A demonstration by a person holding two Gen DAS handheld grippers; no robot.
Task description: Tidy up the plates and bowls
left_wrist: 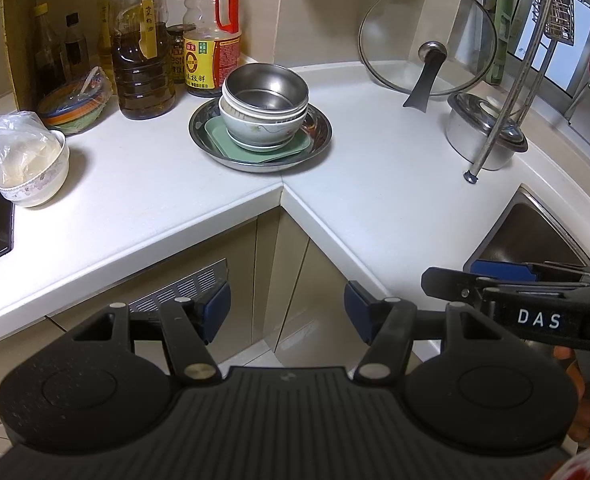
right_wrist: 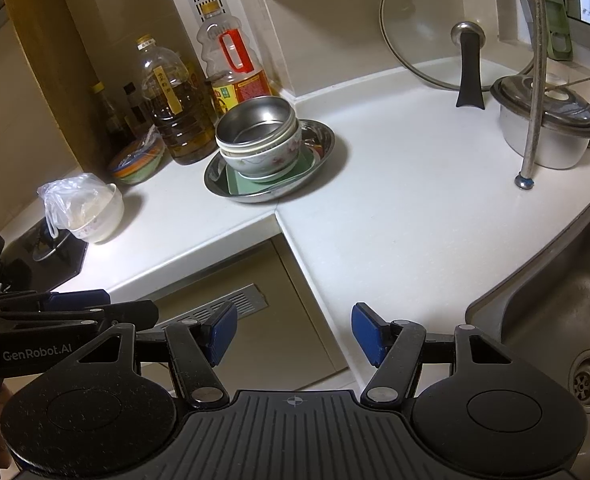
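A steel bowl point(left_wrist: 265, 90) sits nested on top of a floral ceramic bowl point(left_wrist: 261, 130), on a green square plate point(left_wrist: 255, 148), all in a round steel dish point(left_wrist: 319, 136) at the counter's inner corner. The same stack shows in the right wrist view: steel bowl point(right_wrist: 255, 126), floral bowl point(right_wrist: 263, 158), green plate point(right_wrist: 243, 186), steel dish point(right_wrist: 319, 140). My left gripper point(left_wrist: 287, 316) is open and empty, held off the counter edge in front of the stack. My right gripper point(right_wrist: 293, 334) is open and empty, also well short of the stack. Each gripper appears at the side of the other's view.
Oil and sauce bottles point(left_wrist: 143, 40) stand behind the stack. A patterned bowl point(left_wrist: 75, 102) and a white bowl with a plastic bag point(left_wrist: 31, 164) sit left. A glass lid point(left_wrist: 429, 40), a lidded pot point(left_wrist: 483, 132) and a rack leg point(left_wrist: 471, 178) are right; the sink point(right_wrist: 567, 312) is near right.
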